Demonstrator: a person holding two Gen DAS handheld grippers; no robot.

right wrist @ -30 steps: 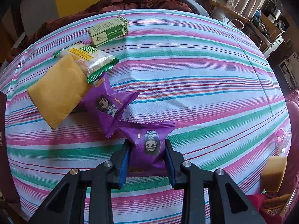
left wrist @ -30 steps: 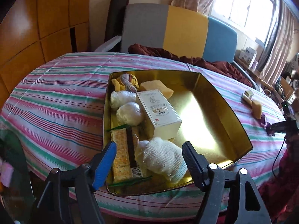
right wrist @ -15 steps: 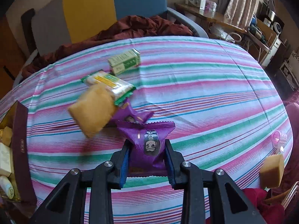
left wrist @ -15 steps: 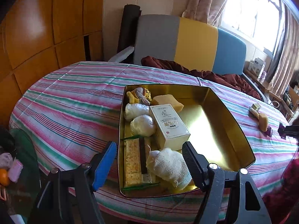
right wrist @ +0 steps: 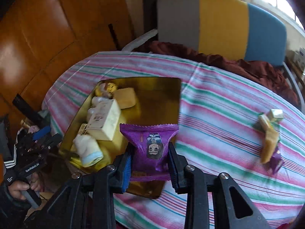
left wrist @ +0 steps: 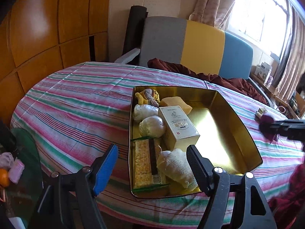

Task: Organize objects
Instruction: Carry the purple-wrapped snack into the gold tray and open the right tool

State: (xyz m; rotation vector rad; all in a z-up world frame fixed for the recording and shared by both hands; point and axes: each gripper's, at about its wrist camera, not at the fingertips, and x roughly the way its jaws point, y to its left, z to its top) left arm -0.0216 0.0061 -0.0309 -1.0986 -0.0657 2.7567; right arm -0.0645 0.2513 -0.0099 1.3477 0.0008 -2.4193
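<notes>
1. While the right gripper (right wrist: 149,161) pinches a purple snack packet (right wrist: 150,147), it hangs at the gold tin's (right wrist: 162,84) near edge.
2. Left gripper (left wrist: 151,156) spread wide, holding nothing, by the tin's near end.

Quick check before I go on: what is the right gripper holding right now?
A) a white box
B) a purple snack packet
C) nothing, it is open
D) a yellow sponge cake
B: in the right wrist view the right gripper is shut on the purple snack packet, held above the gold tin; the white box lies inside the tin.
</notes>
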